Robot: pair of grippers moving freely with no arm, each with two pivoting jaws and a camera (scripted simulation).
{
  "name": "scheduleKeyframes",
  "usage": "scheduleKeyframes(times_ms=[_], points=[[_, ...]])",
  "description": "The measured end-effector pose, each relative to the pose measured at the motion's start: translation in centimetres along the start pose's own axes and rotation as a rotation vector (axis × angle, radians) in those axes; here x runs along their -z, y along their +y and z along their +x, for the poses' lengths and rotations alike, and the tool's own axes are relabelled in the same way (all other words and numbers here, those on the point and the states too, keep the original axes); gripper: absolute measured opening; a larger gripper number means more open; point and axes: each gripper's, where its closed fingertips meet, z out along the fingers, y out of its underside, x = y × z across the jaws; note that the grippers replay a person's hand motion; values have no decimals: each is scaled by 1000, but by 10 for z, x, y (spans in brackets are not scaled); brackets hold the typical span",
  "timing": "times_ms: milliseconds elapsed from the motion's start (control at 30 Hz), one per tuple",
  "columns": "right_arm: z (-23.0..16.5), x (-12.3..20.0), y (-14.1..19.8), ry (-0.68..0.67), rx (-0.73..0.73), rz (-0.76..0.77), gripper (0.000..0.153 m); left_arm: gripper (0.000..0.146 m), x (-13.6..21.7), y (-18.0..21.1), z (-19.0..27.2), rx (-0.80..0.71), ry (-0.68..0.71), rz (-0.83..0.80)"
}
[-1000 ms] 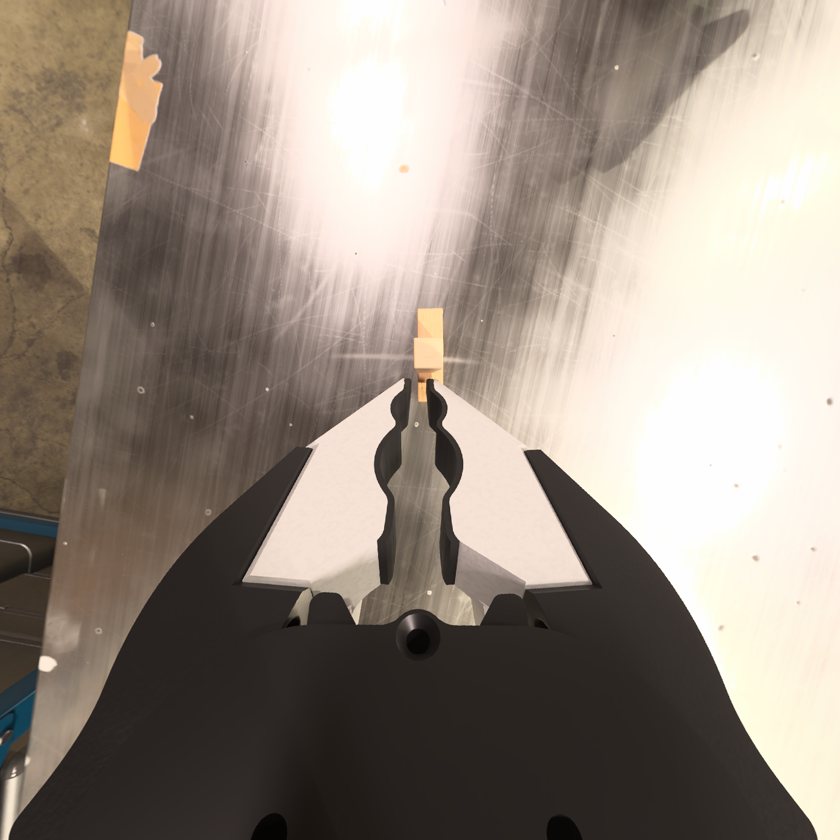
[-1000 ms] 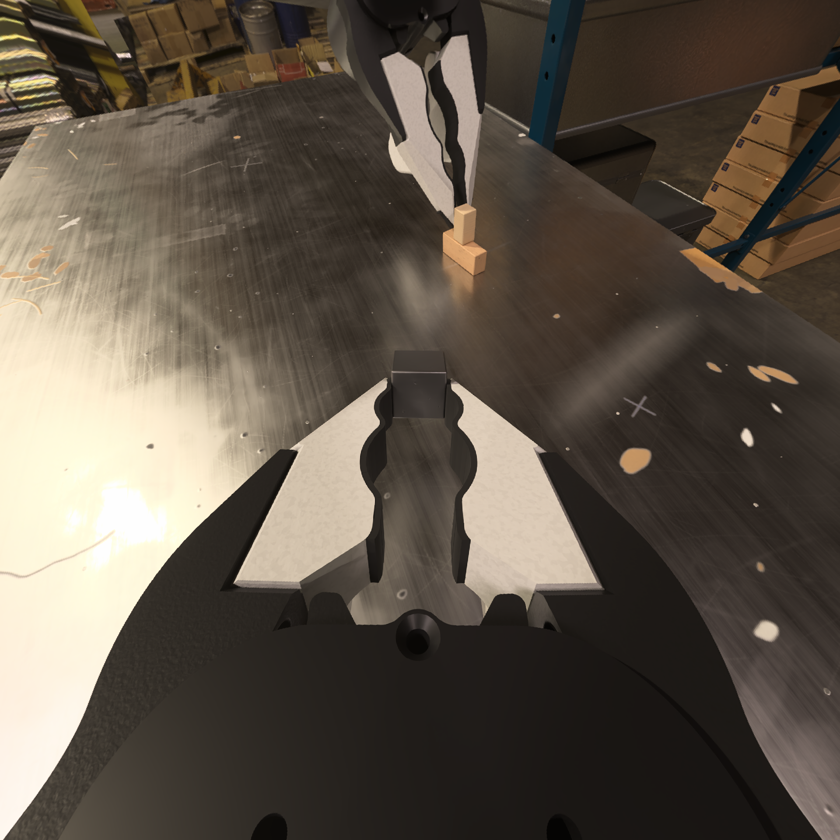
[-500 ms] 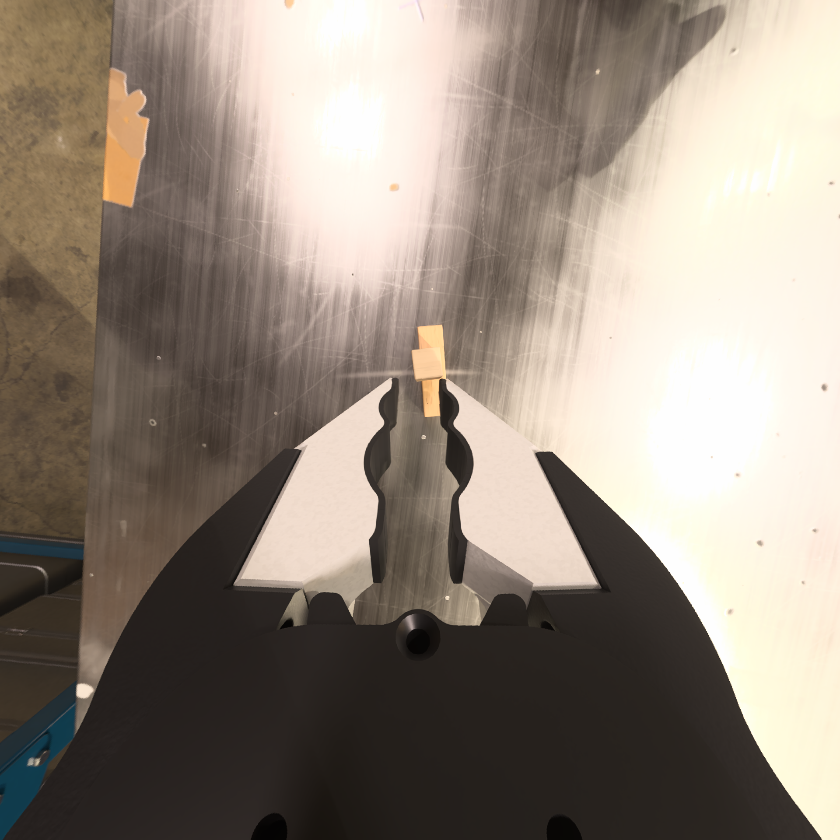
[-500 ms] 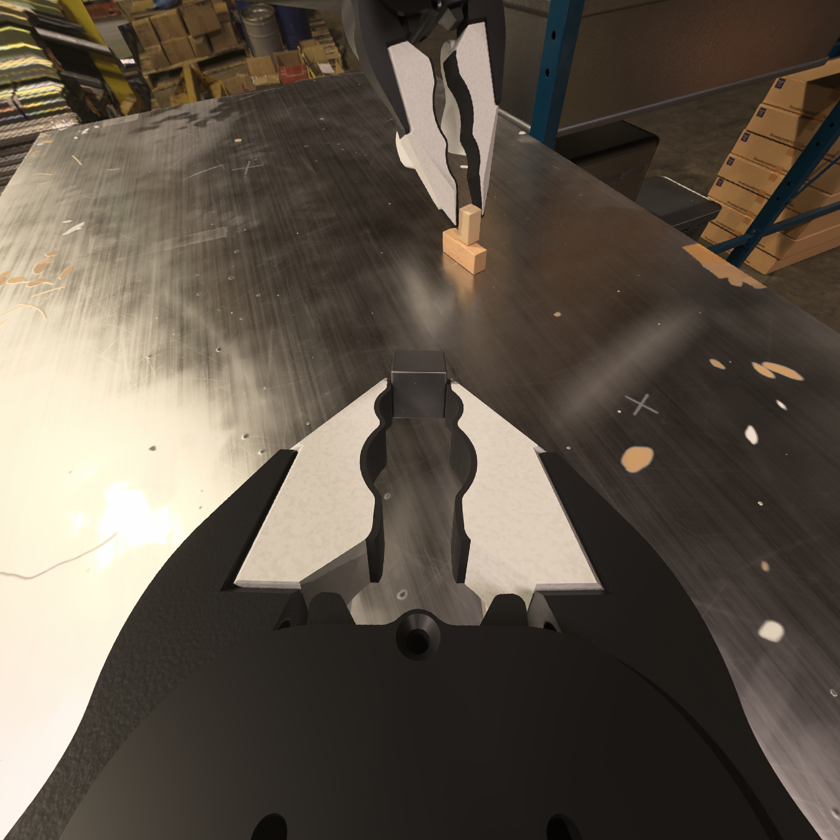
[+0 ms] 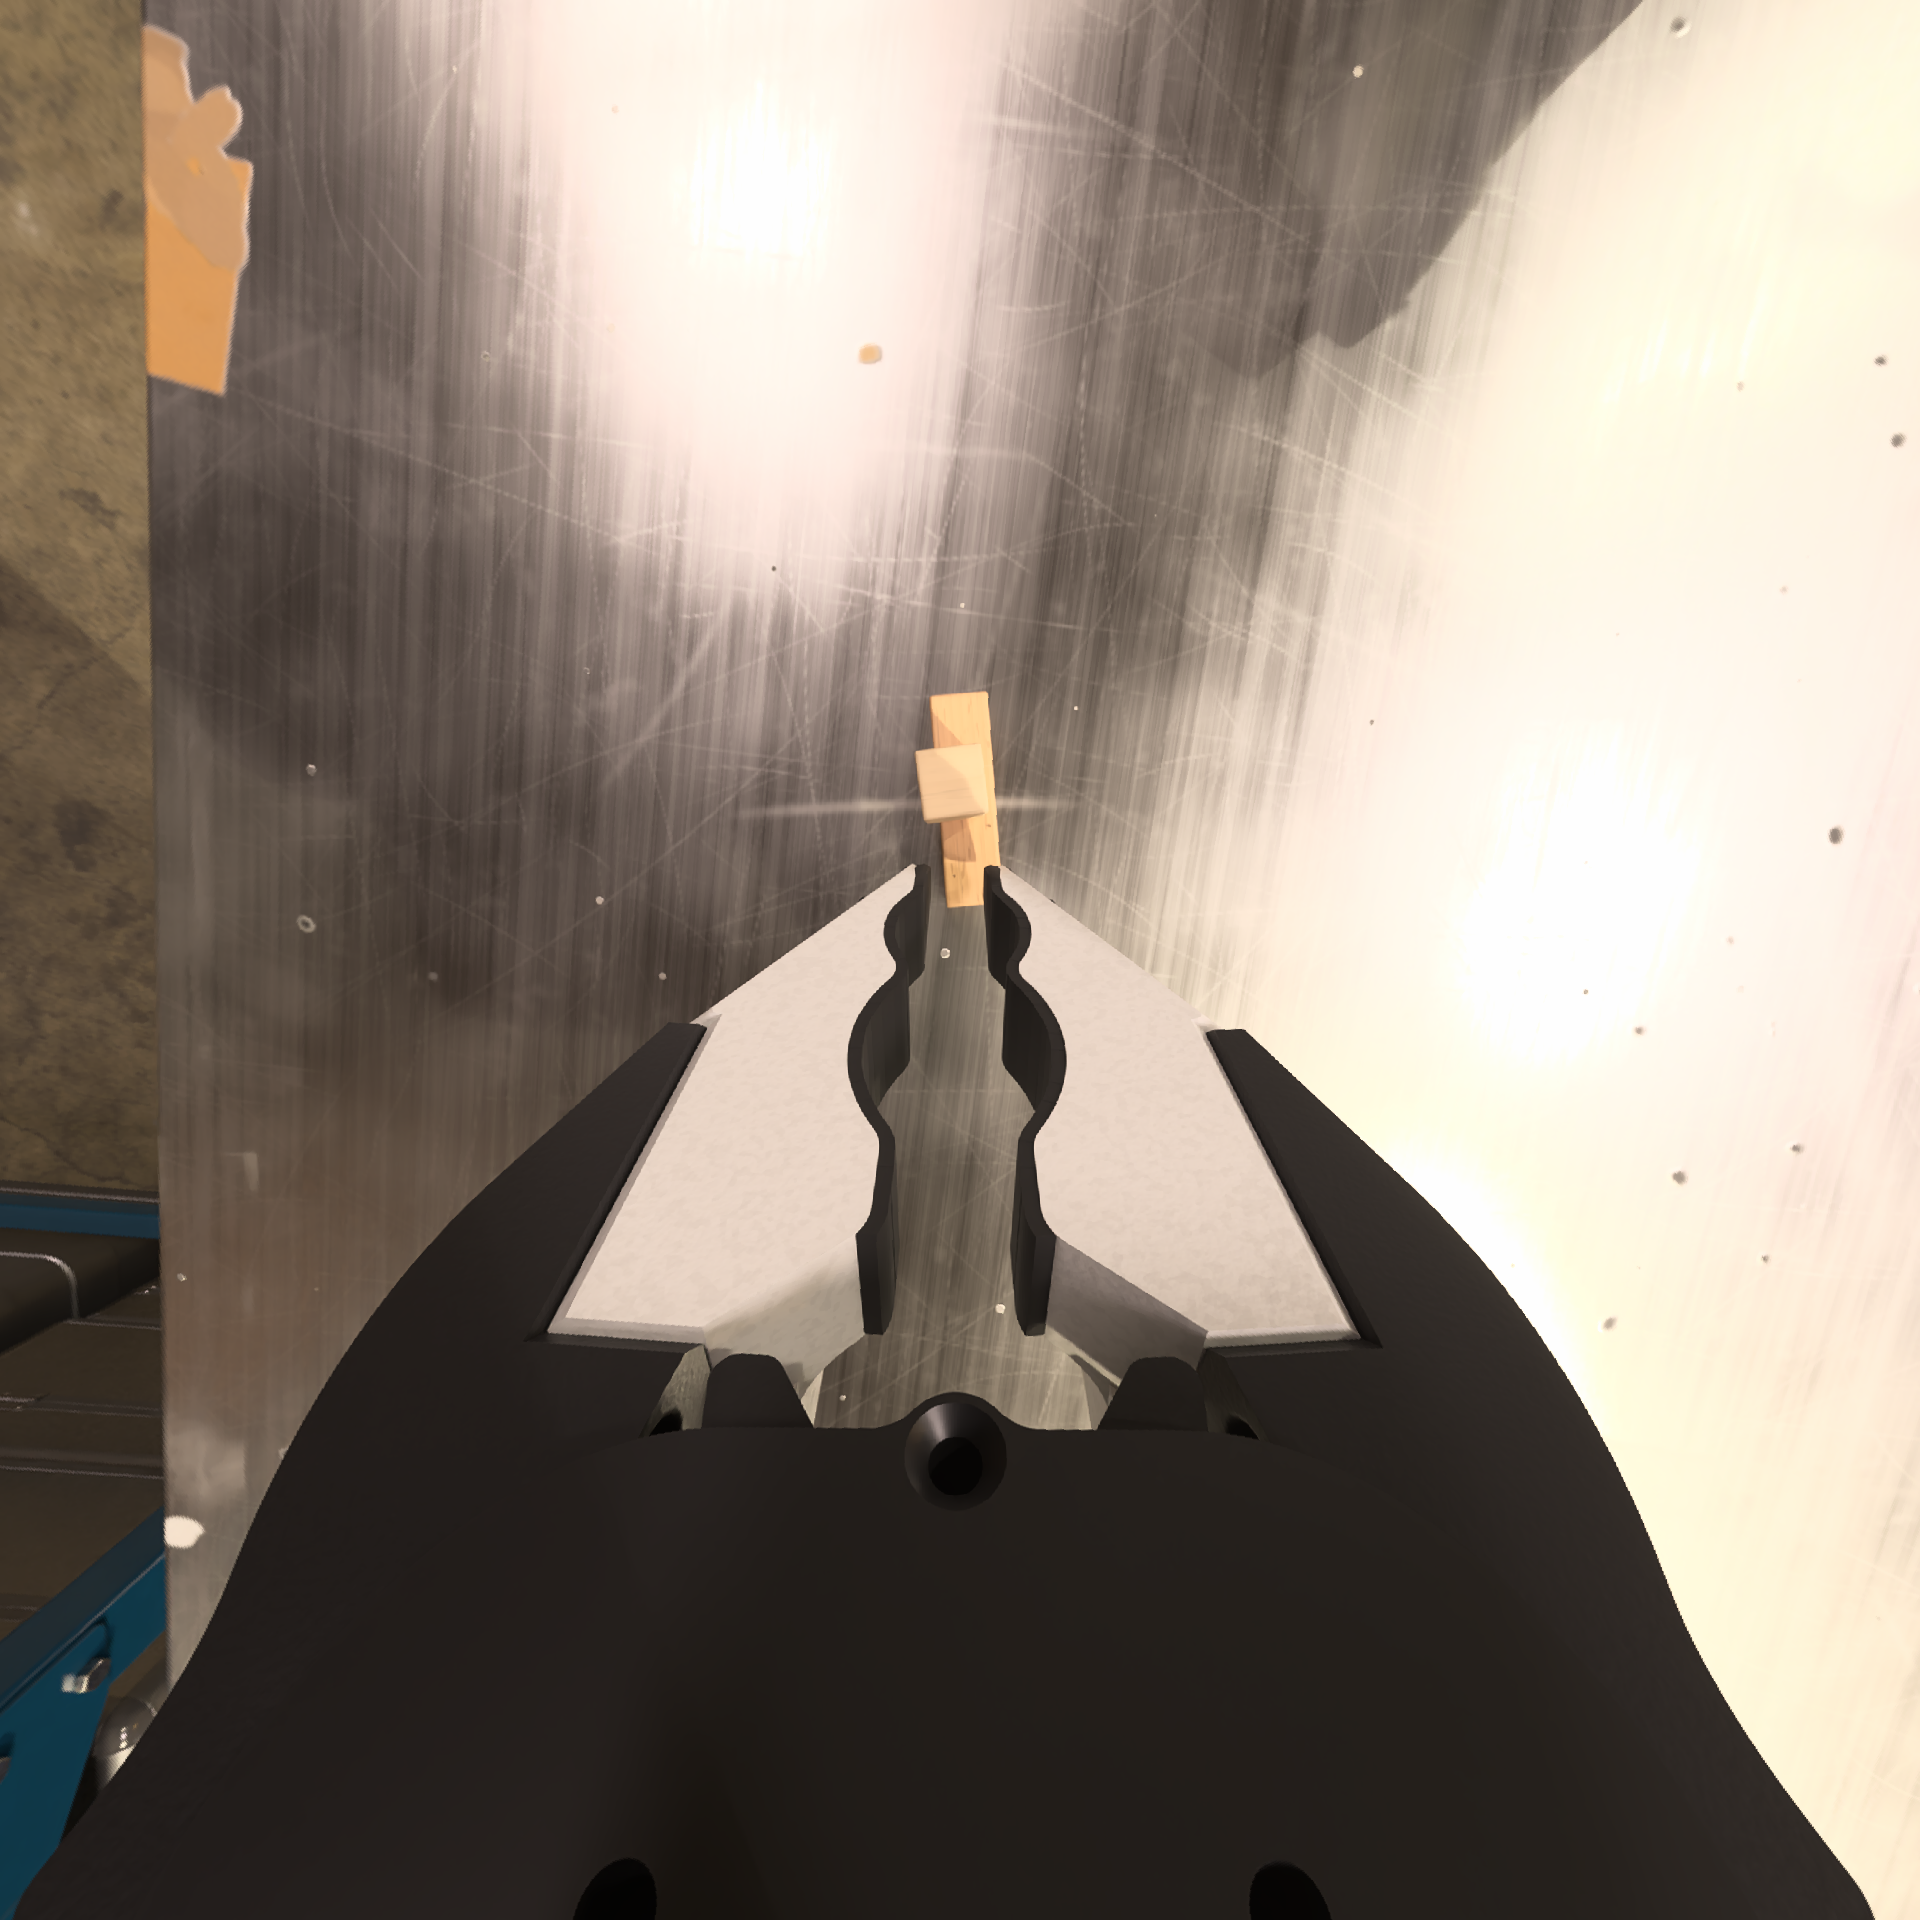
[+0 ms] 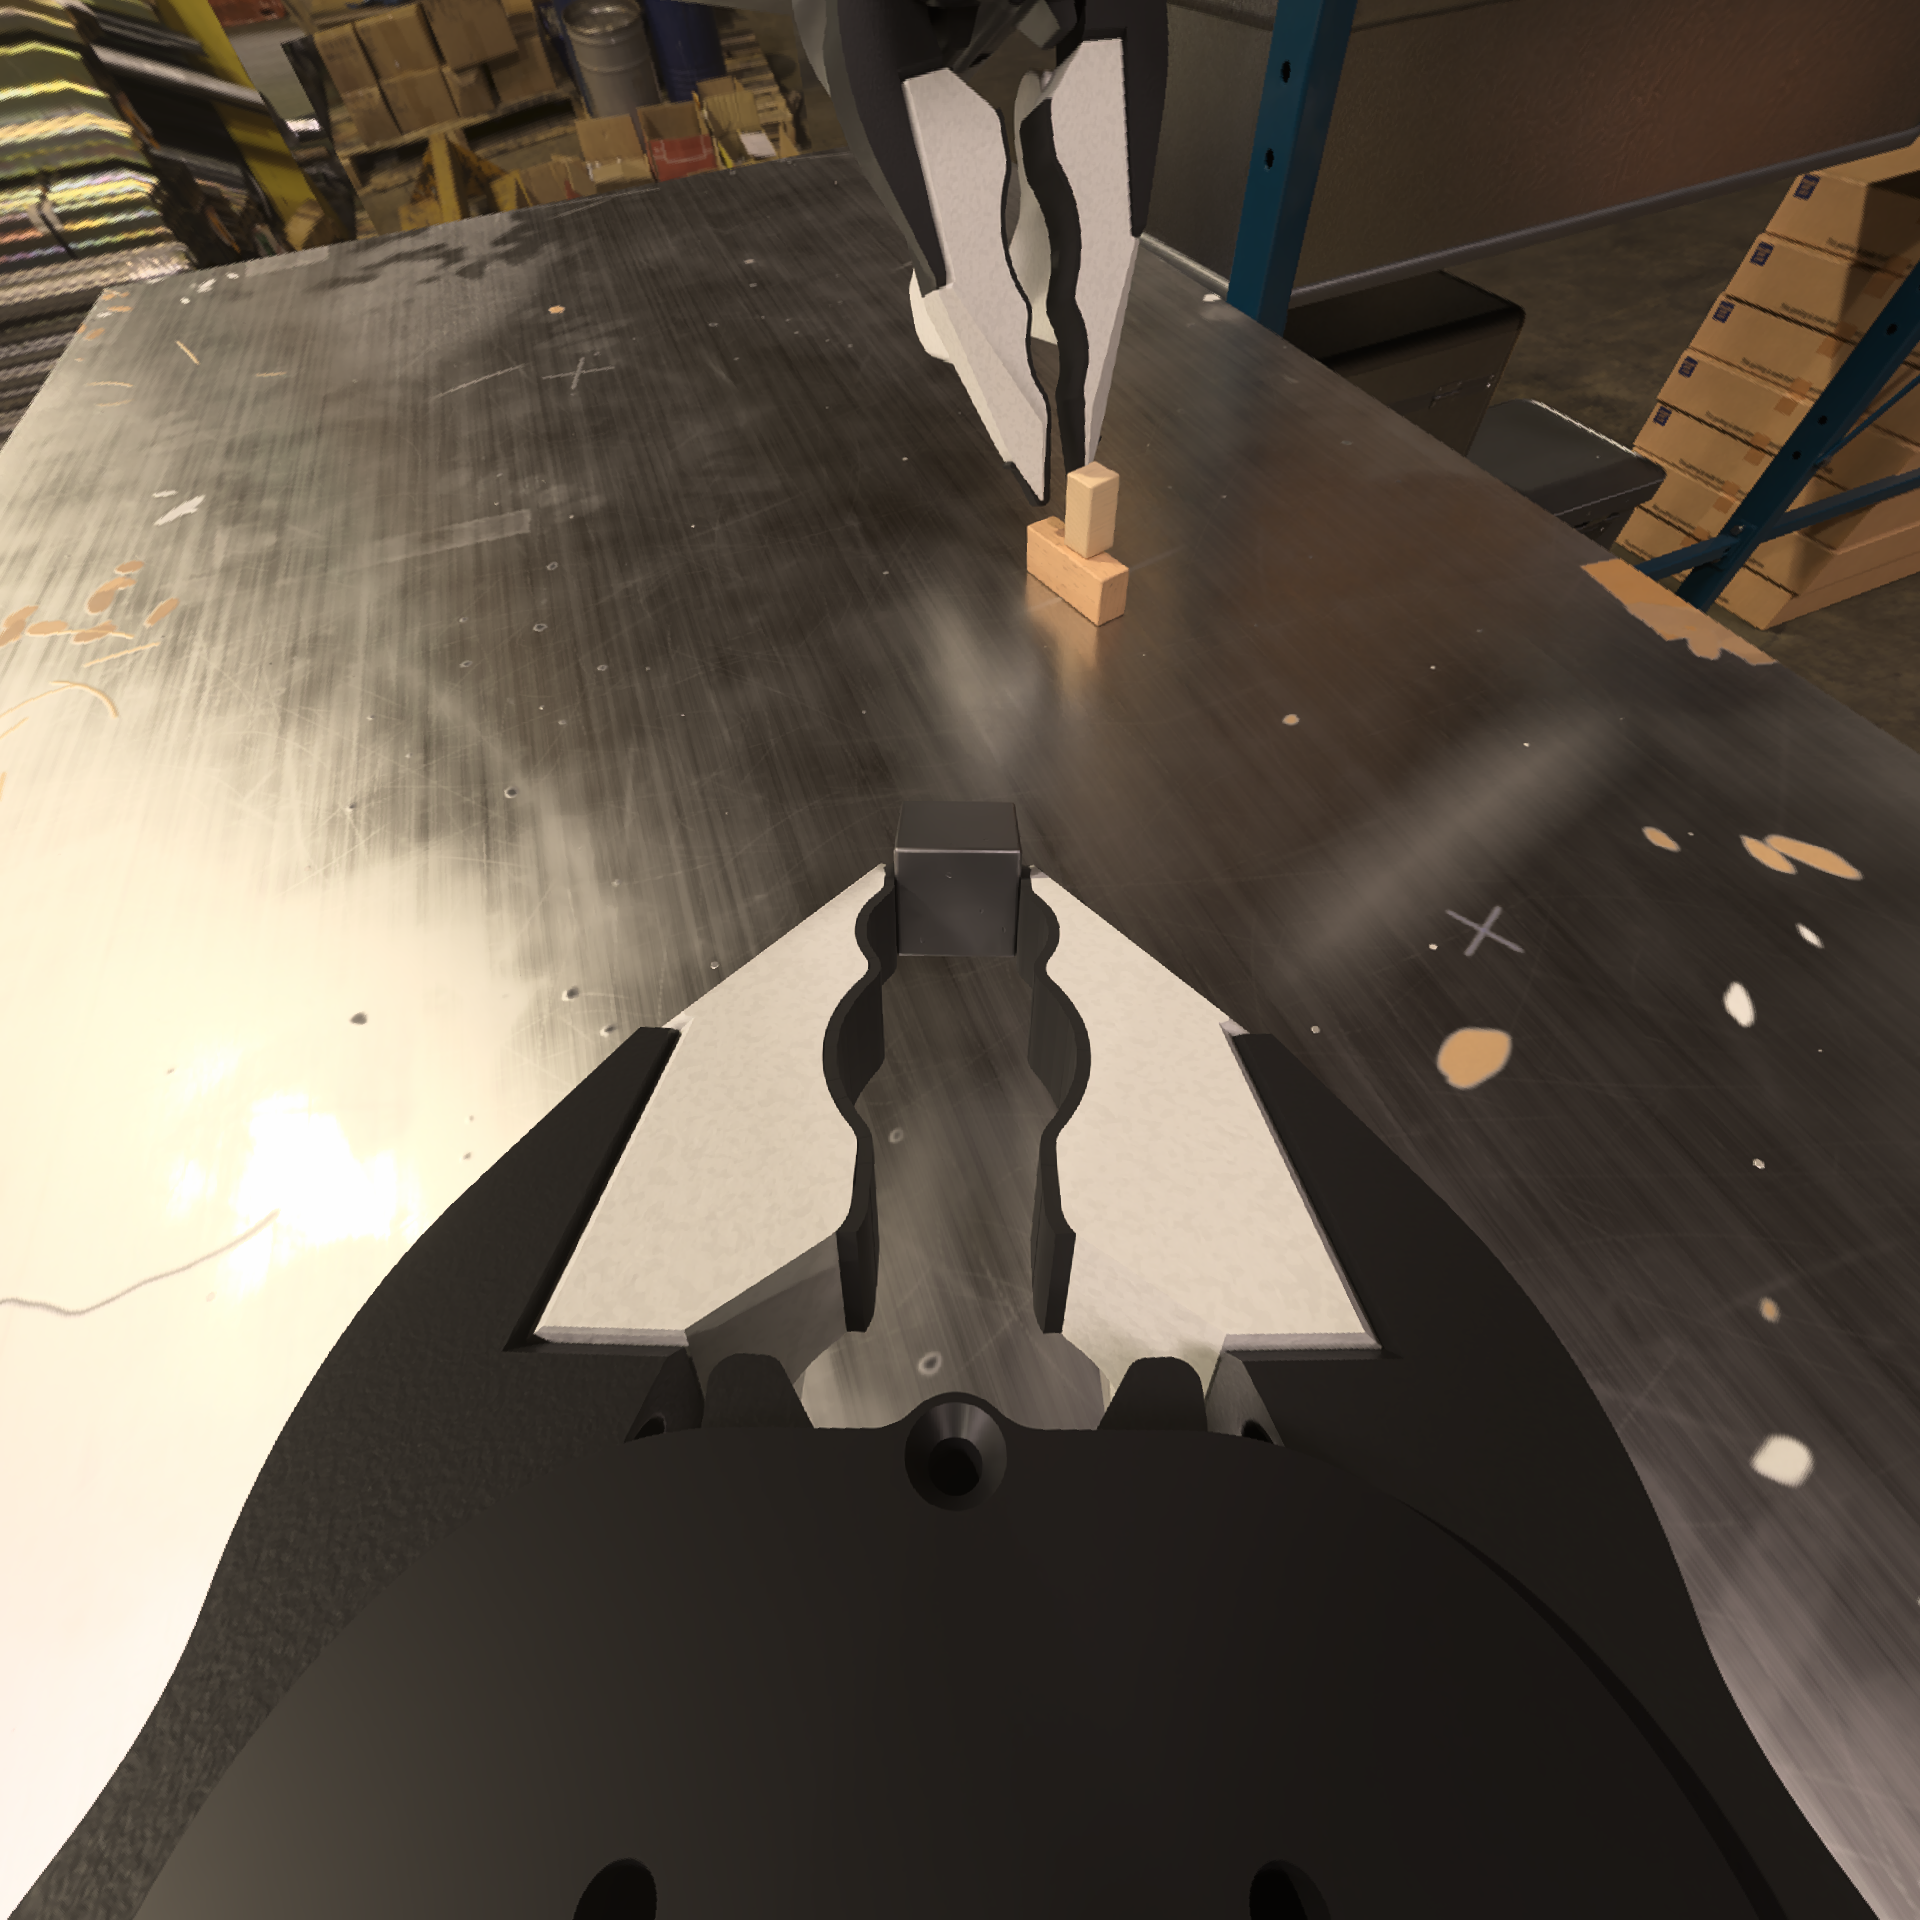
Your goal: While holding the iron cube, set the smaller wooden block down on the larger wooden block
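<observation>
The smaller wooden block [image 6: 1091,509] stands upright on the larger wooden block [image 6: 1075,584], which lies flat on the metal table [image 6: 623,644]. My left gripper [image 6: 1062,473] hangs just above the small block, open and empty, its tips clear of the wood. Looking down in the left wrist view, the small block [image 5: 951,784] sits across the middle of the larger block [image 5: 961,717], just beyond my left gripper [image 5: 956,878]. My right gripper [image 6: 954,883] is shut on the dark iron cube [image 6: 954,899], held above the table, nearer than the blocks.
The table's edge runs down the left of the left wrist view, with an orange patch [image 5: 192,281] on it. A blue rack post [image 6: 1273,156], black cases [image 6: 1403,343] and stacked cardboard boxes [image 6: 1787,343] stand beyond the table's right side.
My left gripper has opened, let go of the small block on the larger one, and risen a little above it. The right gripper with the iron cube has not moved.
</observation>
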Motion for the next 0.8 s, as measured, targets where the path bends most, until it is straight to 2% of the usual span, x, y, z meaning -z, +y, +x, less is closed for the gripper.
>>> scheduleKeyframes(times_ms=[467,667,800], points=[[0,1,-1,-2,-6,6,22,17,11,5,-3,15,-21,35],[0,1,0,-1,-5,5,22,19,38,16,3,57,-153,85],[1,1,0,-3,-10,6,22,22,60,34,19,157,-244,116]])
